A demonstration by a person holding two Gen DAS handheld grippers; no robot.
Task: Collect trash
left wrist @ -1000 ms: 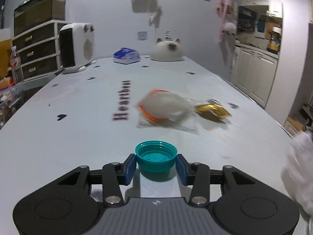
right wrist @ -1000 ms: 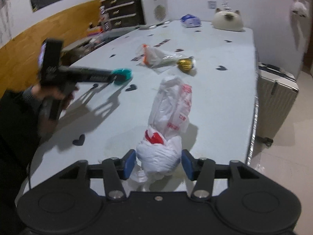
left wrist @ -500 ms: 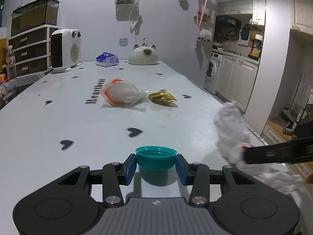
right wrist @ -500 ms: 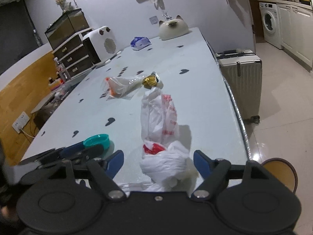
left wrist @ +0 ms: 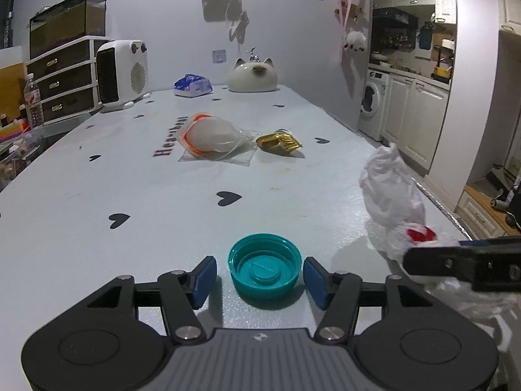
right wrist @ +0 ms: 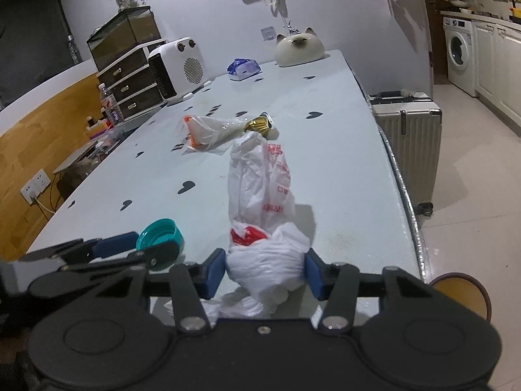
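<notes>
So far the collecting looks only partly done, judging by what lies on the table. The left gripper sits low near the table's near edge with its jaws parted a little wider than the teal bottle cap; a sliver of gap shows on each side, so the cap stands between the pads, open side up, but is not clamped. From the right wrist view the same cap appears just left of the white plastic bag.

The right gripper has its jaws pressed against the bunched end of that bag, holding it near the near right corner of the table, while the rest of the bag trails away over the surface toward the middle. Its blue pads touch the crumpled plastic on both sides.

Still left, well apart toward the middle of the table, are a clear plastic bag with orange inside and, just beside it, a crumpled gold wrapper. Neither has been gathered yet. No bin can be identified with certainty, so where the trash is meant to go cannot be told.

At the far edge stand a white heater, a cat-shaped ornament and a blue tissue pack.
</notes>
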